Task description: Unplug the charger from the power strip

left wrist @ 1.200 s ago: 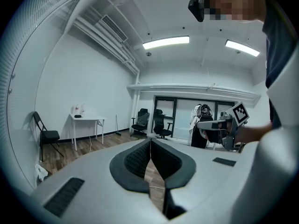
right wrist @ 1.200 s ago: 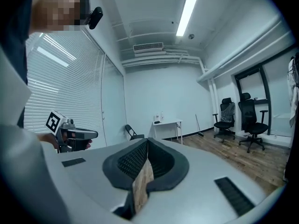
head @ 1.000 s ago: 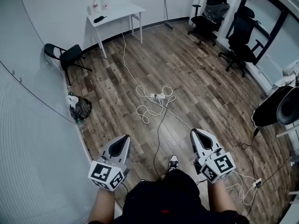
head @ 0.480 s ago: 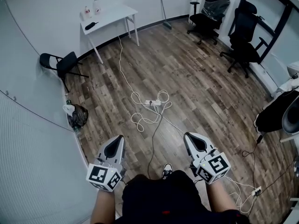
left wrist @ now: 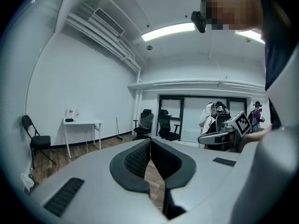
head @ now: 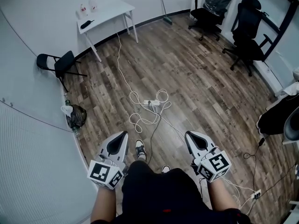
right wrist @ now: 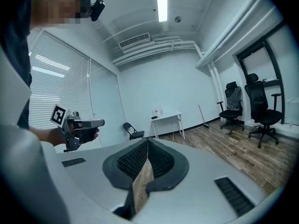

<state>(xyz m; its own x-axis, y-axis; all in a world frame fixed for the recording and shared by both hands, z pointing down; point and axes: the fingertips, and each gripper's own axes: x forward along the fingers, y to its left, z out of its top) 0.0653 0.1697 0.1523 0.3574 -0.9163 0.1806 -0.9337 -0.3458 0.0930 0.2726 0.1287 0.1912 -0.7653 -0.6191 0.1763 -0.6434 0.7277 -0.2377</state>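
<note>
A white power strip [head: 149,102] lies on the wooden floor ahead of me, amid looped white cables [head: 140,120]; a plug sits at its right end, too small to make out as the charger. My left gripper [head: 124,134] and right gripper [head: 187,134] are held out side by side at waist height, well short of the strip. Both are shut and empty. In the left gripper view the pads [left wrist: 140,157] meet at the tip, and the right gripper [left wrist: 219,135] shows at the side. The right gripper view shows its pads [right wrist: 159,160] meeting too, with the left gripper [right wrist: 79,125] beside.
A white table [head: 105,13] with bottles stands at the far wall, a black folding chair [head: 58,64] and a dark bag [head: 76,115] along the left wall. Office chairs [head: 247,36] stand at the far right. More cable and a small strip [head: 255,195] lie at the lower right.
The person has walked forward: the power strip and cables sit nearer, and a shoe has stepped out at the left. Both grippers kept their pose, still shut.
</note>
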